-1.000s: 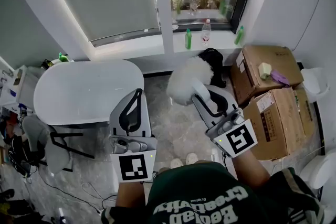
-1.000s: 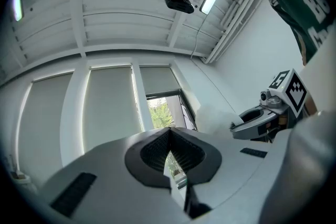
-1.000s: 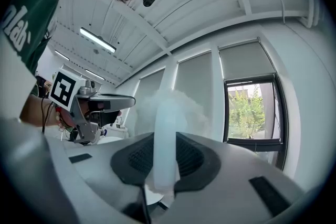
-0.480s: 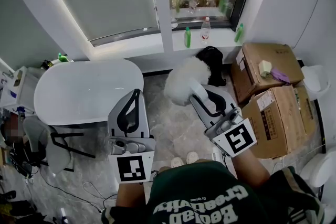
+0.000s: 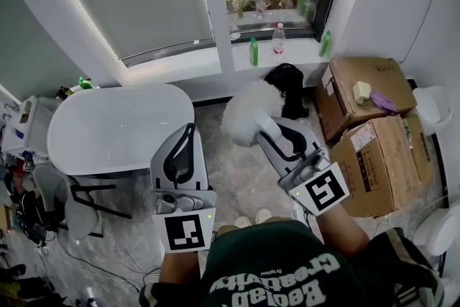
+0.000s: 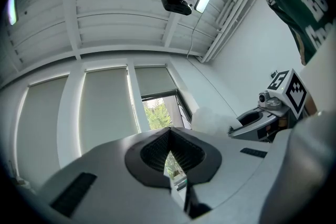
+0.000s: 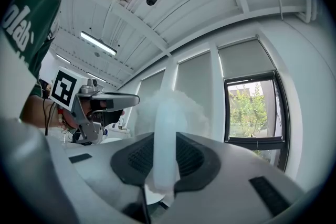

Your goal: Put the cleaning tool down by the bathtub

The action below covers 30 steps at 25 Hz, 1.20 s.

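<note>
The cleaning tool is a fluffy white duster (image 5: 243,120) on a pale handle (image 7: 166,144). My right gripper (image 5: 274,134) is shut on that handle and holds the duster head out over the marble floor, to the right of the white oval bathtub (image 5: 118,127). In the right gripper view the handle runs up between the dark pads (image 7: 134,157) into the fluff (image 7: 176,105). My left gripper (image 5: 180,153) hovers by the tub's right end, with its jaws together and nothing in them (image 6: 169,136). The duster (image 6: 210,117) is to the right in the left gripper view.
Stacked cardboard boxes (image 5: 374,151) stand at the right, with a black bag (image 5: 287,83) behind the duster. Bottles (image 5: 278,43) line the window sill. A grey chair (image 5: 65,201) and clutter sit left of the tub. The person's feet (image 5: 253,216) are on the floor between the grippers.
</note>
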### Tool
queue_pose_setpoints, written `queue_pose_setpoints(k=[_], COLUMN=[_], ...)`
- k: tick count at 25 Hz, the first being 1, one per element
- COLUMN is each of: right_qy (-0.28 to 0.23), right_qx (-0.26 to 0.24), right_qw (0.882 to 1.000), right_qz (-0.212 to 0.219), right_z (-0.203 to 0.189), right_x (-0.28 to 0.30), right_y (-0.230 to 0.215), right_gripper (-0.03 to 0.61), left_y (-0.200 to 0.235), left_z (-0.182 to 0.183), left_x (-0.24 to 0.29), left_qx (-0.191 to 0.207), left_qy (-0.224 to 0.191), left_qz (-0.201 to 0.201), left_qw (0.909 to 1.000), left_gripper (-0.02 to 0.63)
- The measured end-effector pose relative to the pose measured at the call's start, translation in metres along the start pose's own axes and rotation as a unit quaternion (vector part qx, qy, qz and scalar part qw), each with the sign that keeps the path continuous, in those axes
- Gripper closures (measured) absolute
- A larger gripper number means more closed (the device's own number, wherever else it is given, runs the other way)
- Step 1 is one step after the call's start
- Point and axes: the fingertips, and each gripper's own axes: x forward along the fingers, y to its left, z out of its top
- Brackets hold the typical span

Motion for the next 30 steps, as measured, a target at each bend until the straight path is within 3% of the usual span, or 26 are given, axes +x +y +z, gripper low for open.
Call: queue_pose_setpoints(k=[6,30], right_qy=[-0.005,-0.016], right_qx=[0.002,0.004], right_qw=[1.000,1.000], right_qz=[0.001,0.000], right_z=[-0.004,-0.010], right_x=[-0.007,-0.034], right_y=[-0.011,-0.021], right_gripper=[0.486,0.486], left_y=[-0.008,-0.039], left_z=[0.003,0.009], left_x=[0.010,0.011], left_qx=[0.007,-0.004], left_qy=[-0.003,-0.007], left_qz=[0.022,0.017], left_qw=[0.9997,0.9998], left_gripper=[0.606,0.607])
